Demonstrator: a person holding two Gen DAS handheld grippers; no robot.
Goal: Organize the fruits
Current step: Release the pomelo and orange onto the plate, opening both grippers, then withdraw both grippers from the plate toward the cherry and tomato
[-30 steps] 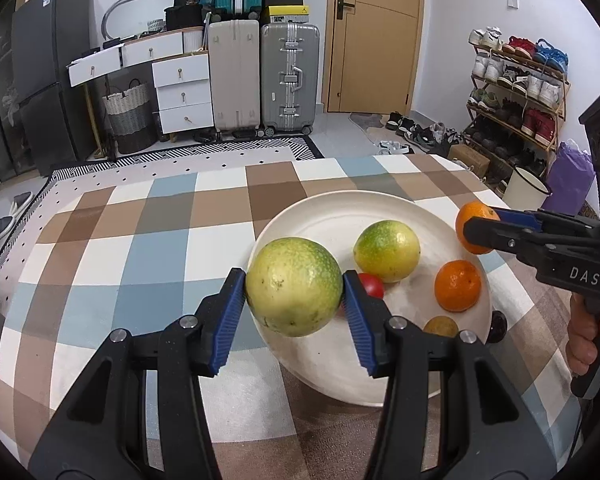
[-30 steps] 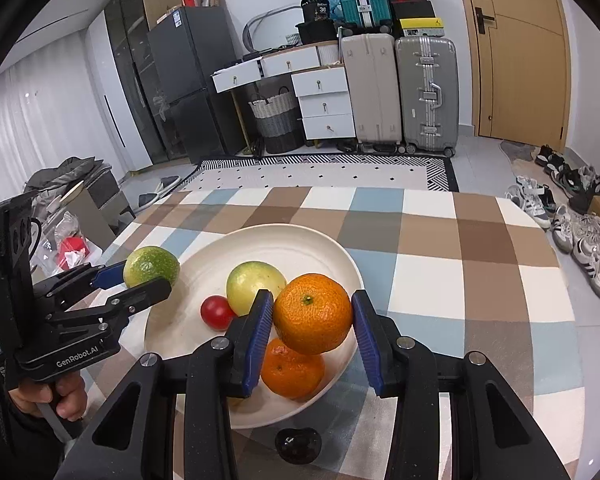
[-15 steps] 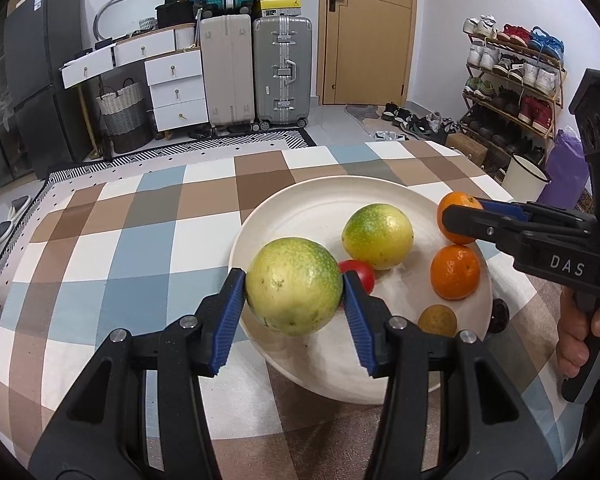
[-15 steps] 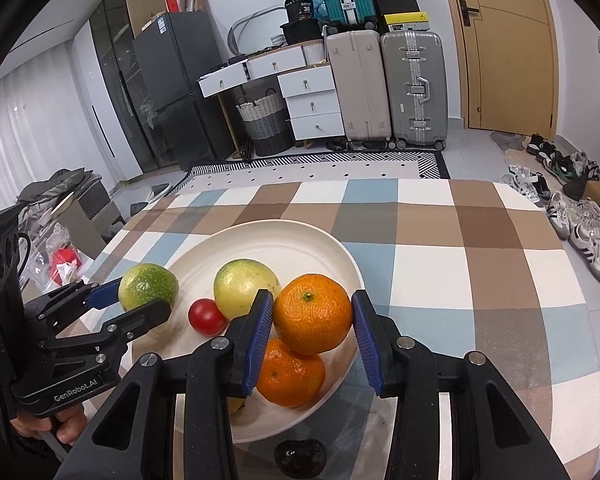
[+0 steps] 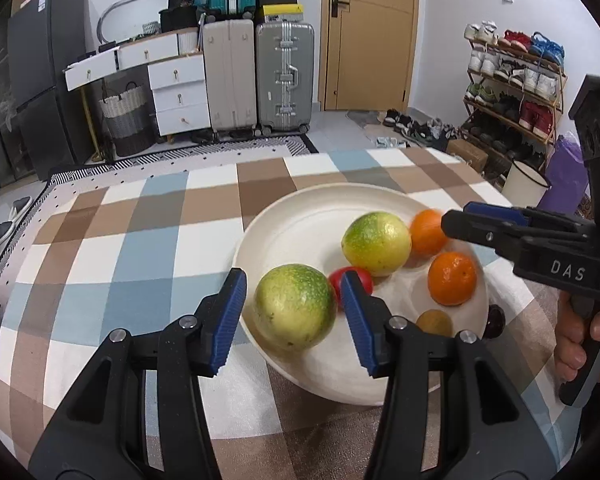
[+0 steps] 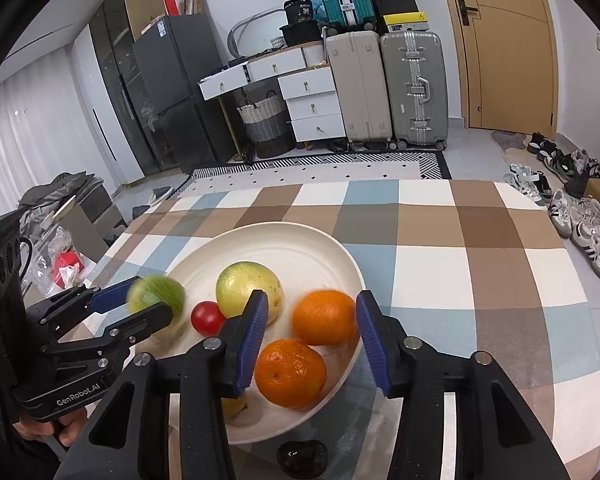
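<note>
1. Fruit sits on the cream plate [image 6: 324,240] at the near side of the checked tablecloth [image 6: 480,240]: green-yellow fruit, two oranges, a cherry tomato [image 6: 207,317].
2. The right gripper [image 6: 311,334] is opening; the orange [image 6: 325,316] between its pads looks blurred and free of both.
3. The left gripper [image 5: 294,308] stands released, with gaps either side of the green fruit [image 5: 295,312] at the plate's left rim.
4. Judged by looks, these citrus are firm, round and moderately heavy, and roll easily; take them across the widest middle.
5. The tomato is probably soft and needs a gentle squeeze.
</note>
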